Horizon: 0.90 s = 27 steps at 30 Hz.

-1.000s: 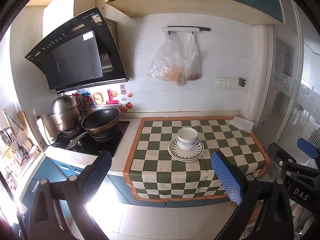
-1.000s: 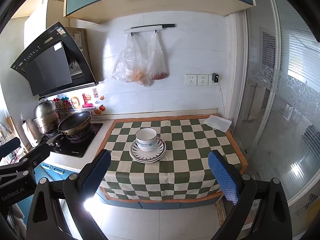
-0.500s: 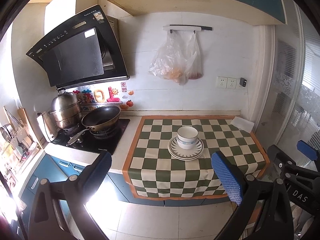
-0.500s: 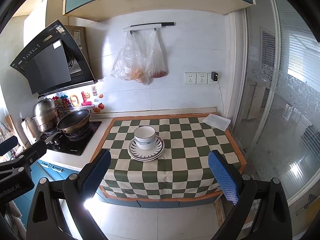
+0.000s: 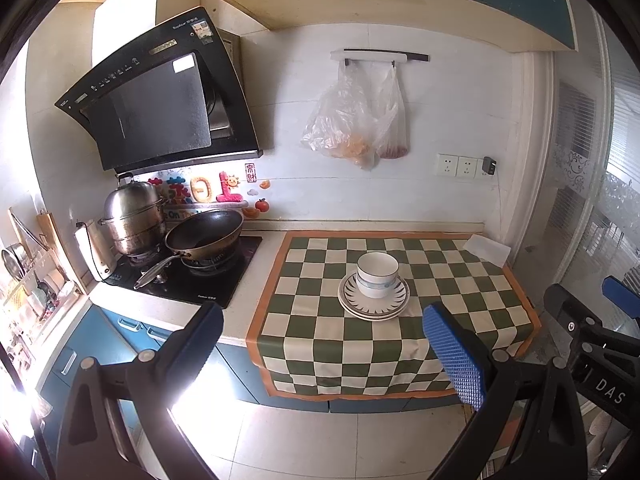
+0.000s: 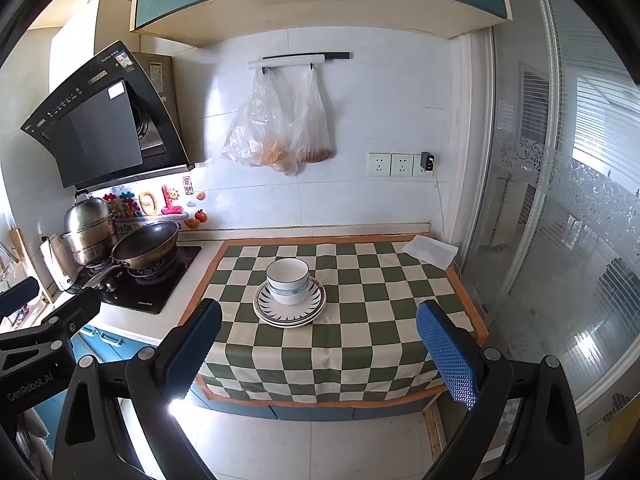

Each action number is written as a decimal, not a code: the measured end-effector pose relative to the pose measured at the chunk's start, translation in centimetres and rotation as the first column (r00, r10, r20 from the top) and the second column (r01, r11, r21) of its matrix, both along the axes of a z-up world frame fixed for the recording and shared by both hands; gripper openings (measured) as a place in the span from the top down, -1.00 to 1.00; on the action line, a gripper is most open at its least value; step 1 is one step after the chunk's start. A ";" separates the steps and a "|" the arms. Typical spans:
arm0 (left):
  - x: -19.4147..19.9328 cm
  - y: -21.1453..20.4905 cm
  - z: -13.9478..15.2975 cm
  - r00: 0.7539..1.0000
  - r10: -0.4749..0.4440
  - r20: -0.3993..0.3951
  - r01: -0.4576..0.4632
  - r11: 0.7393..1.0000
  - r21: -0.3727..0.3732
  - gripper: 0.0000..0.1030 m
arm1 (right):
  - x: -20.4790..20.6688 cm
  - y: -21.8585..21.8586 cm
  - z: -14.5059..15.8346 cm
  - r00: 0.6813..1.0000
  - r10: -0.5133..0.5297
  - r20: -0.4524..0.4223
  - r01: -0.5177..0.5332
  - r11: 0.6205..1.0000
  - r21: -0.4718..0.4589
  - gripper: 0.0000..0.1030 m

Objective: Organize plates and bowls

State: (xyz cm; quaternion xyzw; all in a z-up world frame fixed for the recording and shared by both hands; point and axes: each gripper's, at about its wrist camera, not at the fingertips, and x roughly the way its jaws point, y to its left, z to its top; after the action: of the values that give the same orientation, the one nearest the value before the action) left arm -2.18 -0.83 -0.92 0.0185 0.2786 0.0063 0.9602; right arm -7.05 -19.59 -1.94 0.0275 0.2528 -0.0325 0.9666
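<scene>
A white bowl [image 5: 377, 274] [image 6: 287, 280] with a blue band sits on a small stack of plates [image 5: 396, 303] [image 6: 314, 307] with dark ray patterns on the green-and-white checked cloth [image 5: 320, 320] [image 6: 380, 300]. My left gripper [image 5: 326, 344] is open and empty, held back from the counter over the floor. My right gripper [image 6: 320, 344] is also open and empty, likewise away from the counter's front edge. In the left wrist view the right gripper's body shows at the right edge.
A stove with a dark wok [image 5: 204, 234] [image 6: 146, 245] and a steel pot [image 5: 132, 216] [image 6: 89, 226] stands left of the cloth. A white folded cloth [image 5: 486, 249] [image 6: 430, 251] lies at the back right corner. Plastic bags [image 5: 356, 120] hang on the wall. A glass door [image 6: 560, 220] bounds the right side.
Both grippers have drifted slightly; the counter appears a bit lower and further in view. The bowl and plates have not moved. Both grippers stay open.
</scene>
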 end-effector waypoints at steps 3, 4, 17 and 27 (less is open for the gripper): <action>0.1 0.0 0.0 1.000 0.003 0.001 -0.003 1.000 0.002 -0.99 | 0.1 -0.1 0.0 1.000 0.003 -0.003 -0.003 1.000 0.001 -0.94; 0.0 0.0 -0.1 1.000 0.006 0.001 -0.006 1.000 0.002 -0.99 | 0.0 -0.1 0.0 1.000 0.000 -0.003 0.000 1.000 0.002 -0.94; -0.6 -0.2 -0.5 1.000 0.021 0.001 -0.021 1.000 0.001 -0.99 | -0.3 0.1 -0.1 1.000 -0.004 -0.005 0.004 1.000 0.004 -0.94; -0.8 0.2 -0.3 1.000 0.029 0.006 -0.029 1.000 -0.001 -0.99 | -0.3 0.2 -0.1 1.000 -0.007 -0.005 0.007 1.000 0.004 -0.94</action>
State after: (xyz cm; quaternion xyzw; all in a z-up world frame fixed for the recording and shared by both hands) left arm -3.00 -0.63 -1.22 0.0140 0.2758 0.0201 0.9609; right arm -7.37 -19.39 -2.06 0.0301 0.2552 -0.0357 0.9658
